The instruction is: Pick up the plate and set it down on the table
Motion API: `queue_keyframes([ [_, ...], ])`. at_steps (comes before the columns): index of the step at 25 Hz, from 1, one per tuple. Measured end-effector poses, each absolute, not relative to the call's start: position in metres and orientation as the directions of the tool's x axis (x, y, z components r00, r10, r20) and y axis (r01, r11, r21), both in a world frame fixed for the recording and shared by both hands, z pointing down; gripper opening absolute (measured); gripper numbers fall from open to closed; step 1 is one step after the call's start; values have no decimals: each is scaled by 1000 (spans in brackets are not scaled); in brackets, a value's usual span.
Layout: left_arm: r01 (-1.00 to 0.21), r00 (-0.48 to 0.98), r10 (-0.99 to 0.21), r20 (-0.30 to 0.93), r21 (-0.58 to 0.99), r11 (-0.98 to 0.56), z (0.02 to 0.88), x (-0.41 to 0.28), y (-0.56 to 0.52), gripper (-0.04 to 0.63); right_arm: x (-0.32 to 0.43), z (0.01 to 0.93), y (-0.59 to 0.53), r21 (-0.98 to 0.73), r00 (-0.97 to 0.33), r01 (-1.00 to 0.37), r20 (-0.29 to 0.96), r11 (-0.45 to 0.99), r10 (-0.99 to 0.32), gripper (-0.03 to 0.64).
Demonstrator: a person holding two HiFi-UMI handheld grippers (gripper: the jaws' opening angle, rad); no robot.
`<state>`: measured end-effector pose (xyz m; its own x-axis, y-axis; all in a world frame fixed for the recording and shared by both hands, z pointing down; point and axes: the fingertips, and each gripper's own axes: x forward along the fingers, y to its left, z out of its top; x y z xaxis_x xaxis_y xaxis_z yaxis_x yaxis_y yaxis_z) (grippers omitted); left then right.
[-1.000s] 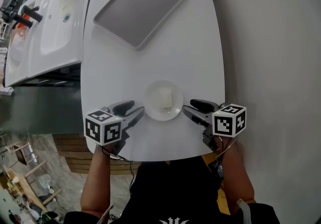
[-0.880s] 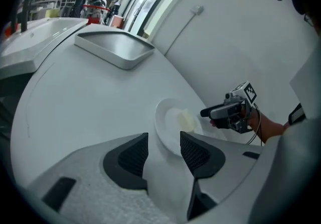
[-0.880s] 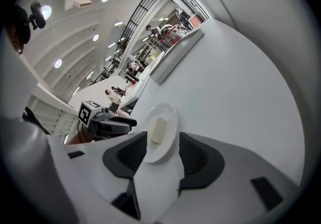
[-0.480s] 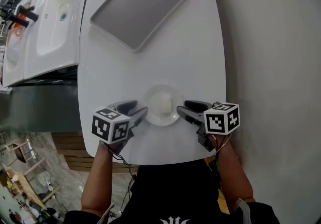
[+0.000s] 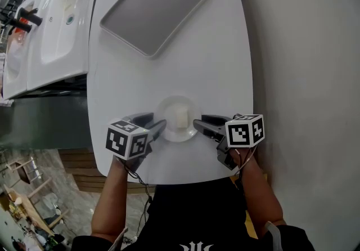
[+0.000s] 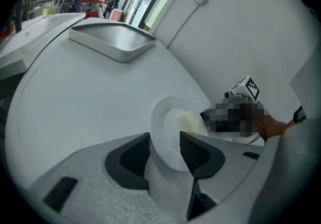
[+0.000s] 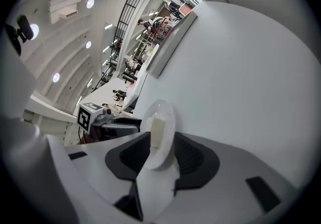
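Note:
A small white plate (image 5: pixel 169 110) carrying a pale block (image 5: pixel 180 116) lies flat near the front edge of the white table (image 5: pixel 169 70). My left gripper (image 5: pixel 158 121) reaches in from the left, and the plate's left rim (image 6: pixel 168 122) sits between its parted jaws (image 6: pixel 164 150). My right gripper (image 5: pixel 198 122) comes in from the right. Its jaws (image 7: pixel 161 150) are closing around the plate's right rim (image 7: pixel 165 117), with a little gap still showing at the pads. The block (image 7: pixel 157 130) rests just beyond the right jaws.
A grey rectangular tray (image 5: pixel 154 8) lies at the table's far end. A white sink unit (image 5: pixel 56 19) stands off the table's left side. A pale wall (image 5: pixel 304 47) runs along the right. The table's front edge is right behind both grippers.
Both grippers have slid inward toward each other until the plate's rims sit between their jaws. The right jaws have narrowed. The plate has stayed on the table.

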<state>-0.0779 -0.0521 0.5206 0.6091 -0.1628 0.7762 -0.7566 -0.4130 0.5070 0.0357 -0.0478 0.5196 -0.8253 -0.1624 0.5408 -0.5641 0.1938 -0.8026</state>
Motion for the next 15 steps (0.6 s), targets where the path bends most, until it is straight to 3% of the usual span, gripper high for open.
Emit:
queue_keyframes([
  [6, -720, 646, -109, 755, 557, -413, 520, -84, -37, 175, 39, 527, -44, -815, -820, -565, 536, 127, -201, 31],
  [11, -699, 669, -93, 738, 581, -417, 515, -89, -26, 173, 34, 521, -36, -831, -833, -543, 515, 120, -205, 20],
  [15, -668, 699, -87, 709, 605, -434, 494, -97, 14, 172, 25, 487, 0, -903, -879, -428, 402, 50, -257, 14],
])
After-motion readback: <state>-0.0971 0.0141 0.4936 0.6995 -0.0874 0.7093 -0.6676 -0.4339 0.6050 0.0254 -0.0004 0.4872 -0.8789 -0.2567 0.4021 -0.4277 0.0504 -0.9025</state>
